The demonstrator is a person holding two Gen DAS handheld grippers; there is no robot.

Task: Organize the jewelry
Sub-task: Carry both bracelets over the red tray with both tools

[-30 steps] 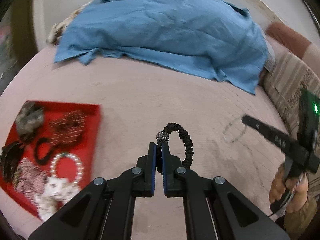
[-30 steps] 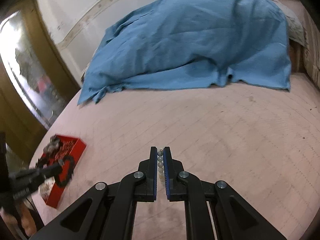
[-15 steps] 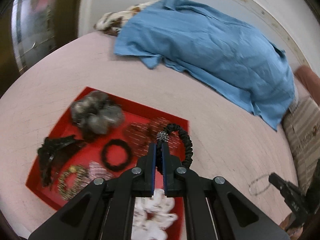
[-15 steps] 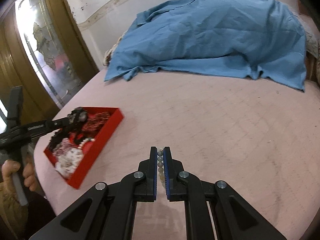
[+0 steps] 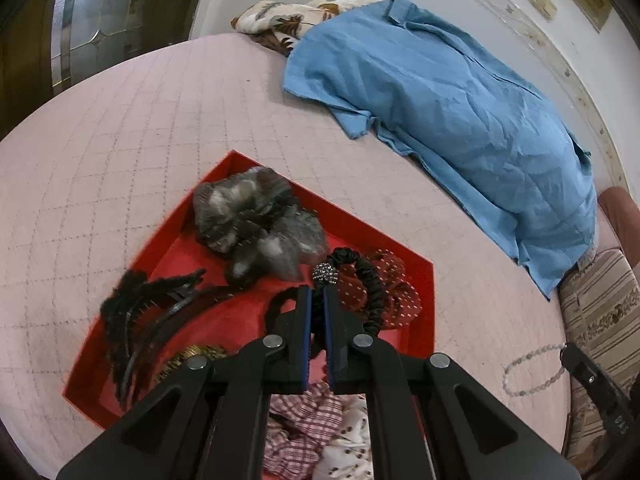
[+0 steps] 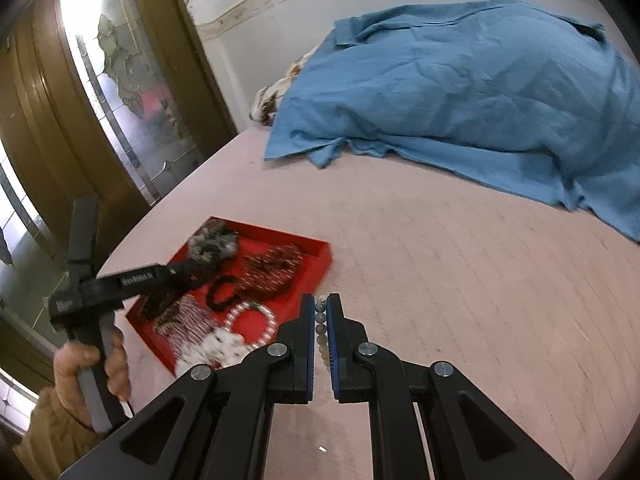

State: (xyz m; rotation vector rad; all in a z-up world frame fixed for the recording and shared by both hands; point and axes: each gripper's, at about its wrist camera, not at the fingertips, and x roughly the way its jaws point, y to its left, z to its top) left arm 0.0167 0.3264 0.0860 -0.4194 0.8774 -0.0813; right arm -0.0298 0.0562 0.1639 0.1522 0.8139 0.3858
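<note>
My left gripper (image 5: 316, 300) is shut on a black fabric hair tie (image 5: 370, 284) with a sparkly bead, and holds it over the red tray (image 5: 176, 224). That tray holds a grey furry scrunchie (image 5: 256, 220), black hair clips (image 5: 136, 312), a red dotted scrunchie (image 5: 396, 288) and other pieces. My right gripper (image 6: 320, 312) is shut on a string of pale beads (image 6: 321, 328) just right of the red tray (image 6: 320, 246). In the left wrist view the bead string (image 5: 528, 368) hangs as a loop from the right gripper's fingers (image 5: 580, 364).
A pink quilted bed cover (image 6: 460, 280) lies under everything. A crumpled blue cloth (image 5: 460, 96) covers the far side, over a patterned pillow (image 5: 280, 20). A striped cushion (image 5: 600, 304) sits at the right. A hand (image 6: 88, 368) grips the left tool beside a glass door (image 6: 120, 80).
My left gripper carried the black hair tie leftward to above the red tray. My right gripper lifted the bead string and swung left toward the tray.
</note>
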